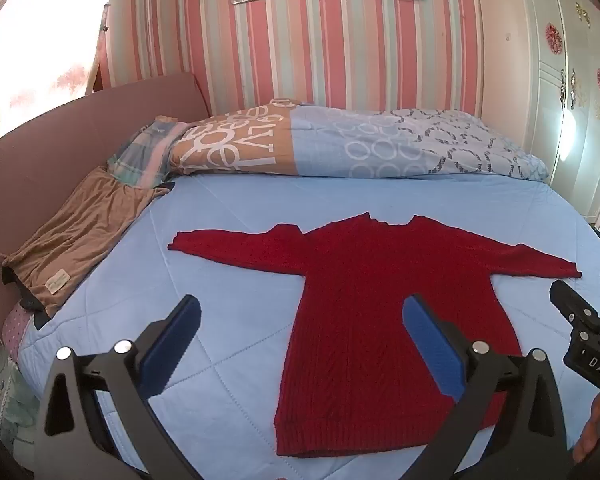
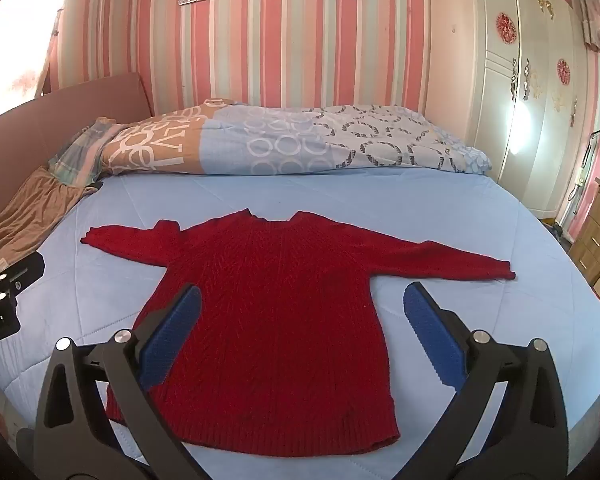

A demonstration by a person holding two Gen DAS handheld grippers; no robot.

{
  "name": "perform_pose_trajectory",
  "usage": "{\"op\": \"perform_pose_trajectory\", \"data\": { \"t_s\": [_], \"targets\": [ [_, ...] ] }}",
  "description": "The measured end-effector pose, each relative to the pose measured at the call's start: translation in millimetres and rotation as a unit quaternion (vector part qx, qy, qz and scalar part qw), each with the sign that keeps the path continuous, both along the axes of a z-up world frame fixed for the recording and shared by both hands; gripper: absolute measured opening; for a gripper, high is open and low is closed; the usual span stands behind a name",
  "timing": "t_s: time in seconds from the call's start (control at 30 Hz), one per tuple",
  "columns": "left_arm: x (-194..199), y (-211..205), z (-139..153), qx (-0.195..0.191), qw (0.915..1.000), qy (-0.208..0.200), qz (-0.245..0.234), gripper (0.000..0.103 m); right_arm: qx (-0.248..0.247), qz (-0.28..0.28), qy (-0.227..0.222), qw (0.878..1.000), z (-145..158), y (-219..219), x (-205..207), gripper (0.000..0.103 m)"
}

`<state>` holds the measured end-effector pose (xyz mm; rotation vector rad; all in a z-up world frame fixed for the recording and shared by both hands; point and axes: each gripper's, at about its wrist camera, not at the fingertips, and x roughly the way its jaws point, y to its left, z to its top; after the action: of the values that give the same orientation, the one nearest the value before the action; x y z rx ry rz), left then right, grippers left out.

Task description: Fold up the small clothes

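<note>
Both grippers hover above the near edge of the bed, each with its blue-padded jaws spread wide and nothing between them. Seen from its own wrist camera, the left gripper (image 1: 300, 316) points forward over the blue quilt (image 1: 236, 216); its left finger (image 1: 172, 344) hangs over bare quilt just left of the garment, while its right finger (image 1: 432, 344) sits over the lower right part of the garment's body. The right gripper (image 2: 300, 312) is likewise level and aimed toward the far wall, its left finger (image 2: 172, 336) over the sweater's lower left side and its right finger (image 2: 432, 336) over bare quilt, under the right sleeve. Each tool also shows at the edge of the other's view: the right one as a black body at the far right of the left view, the left one at the far left of the right view.

A red knit sweater (image 1: 364, 320) lies flat and unfolded on the quilt, hem toward the cameras, collar toward the far wall, both sleeves stretched straight out to the sides. Neither gripper touches it.

Beyond it a rolled patterned duvet (image 1: 340, 144) runs across the far side of the bed under striped pink wallpaper (image 2: 300, 48). A brown garment (image 1: 76, 236) lies along the bed's left edge, well apart from the sweater. A white wardrobe (image 2: 520, 80) stands at the right.
</note>
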<state>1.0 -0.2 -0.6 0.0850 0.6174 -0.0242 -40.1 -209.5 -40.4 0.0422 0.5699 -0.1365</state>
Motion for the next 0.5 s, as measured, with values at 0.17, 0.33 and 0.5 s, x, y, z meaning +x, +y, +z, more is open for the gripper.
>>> {"op": "perform_pose_trajectory", "data": {
  "t_s": [0.17, 0.33, 0.5],
  "targets": [
    [0.2, 0.2, 0.6, -0.001, 1.0000, -0.003, 0.000, 0.101, 0.002, 0.001, 0.001, 1.000, 0.0, -0.5, 0.3, 0.100],
    [-0.5, 0.0, 0.2, 0.000, 1.0000, -0.005, 0.000, 0.101, 0.002, 0.000, 0.000, 1.000, 0.2, -0.5, 0.5, 0.100],
    [-0.5, 0.2, 0.4, -0.002, 1.0000, -0.005, 0.001, 0.101, 0.002, 0.000, 0.000, 1.000, 0.1, 0.6, 1.6, 0.100]
  ]
}}
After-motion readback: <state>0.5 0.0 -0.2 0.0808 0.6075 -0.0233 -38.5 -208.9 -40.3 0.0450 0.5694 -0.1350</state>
